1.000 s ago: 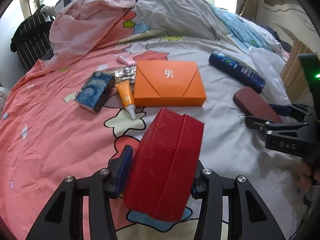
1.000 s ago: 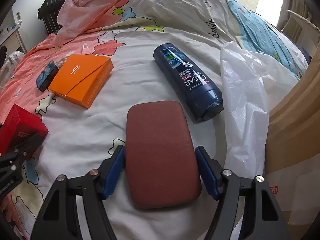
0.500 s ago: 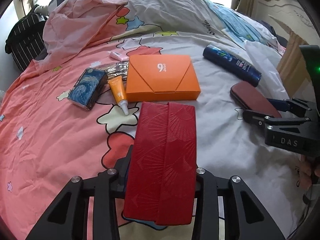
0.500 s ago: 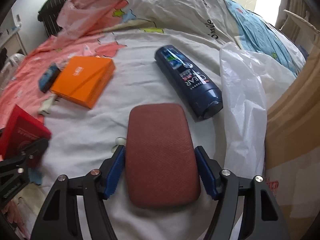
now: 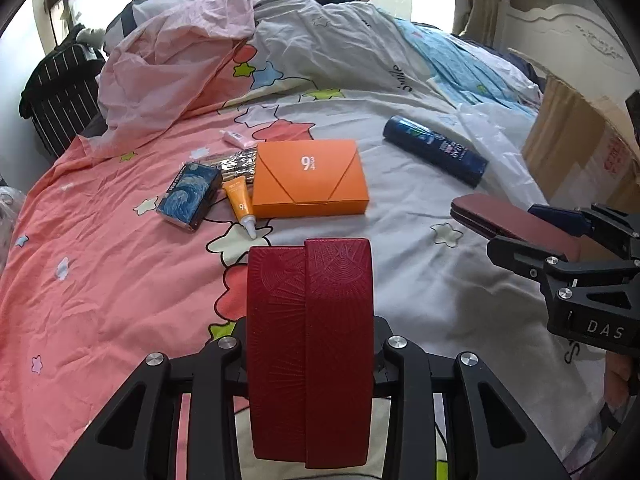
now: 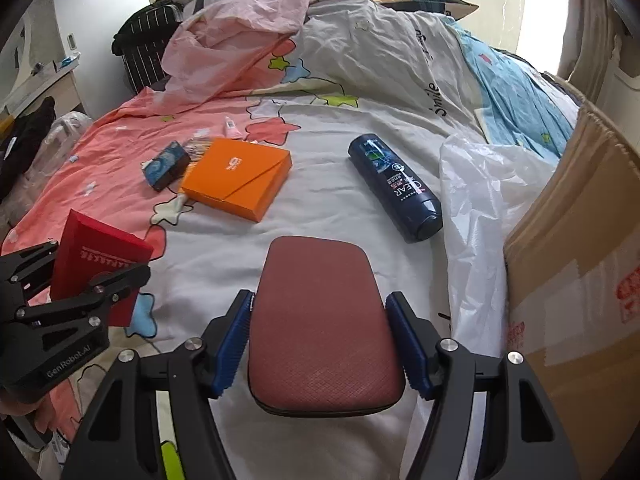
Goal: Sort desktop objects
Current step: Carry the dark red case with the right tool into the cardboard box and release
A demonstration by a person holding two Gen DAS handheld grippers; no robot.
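On the wide bed with its pink and white cartoon-star cover [image 5: 100, 280], a brown cardboard box [image 6: 580, 240] stands at three o'clock, with a thin white plastic bag [image 6: 484, 200] just beside it. The flat orange card box [image 5: 310, 178] lies at twelve o'clock from the left gripper [image 5: 310, 360], which squeezes a long red patterned box [image 5: 310, 352] held up off the cover. The right gripper [image 6: 324, 340] grips a soft dark-red zip case [image 6: 320, 320] between its blue pads [image 6: 234, 340]. The dark blue shampoo bottle [image 6: 396, 188] lies at one o'clock from that case. A small blue swirly box [image 5: 188, 196] and a little orange tube [image 5: 240, 206] sit touching, at nine o'clock from the orange box.
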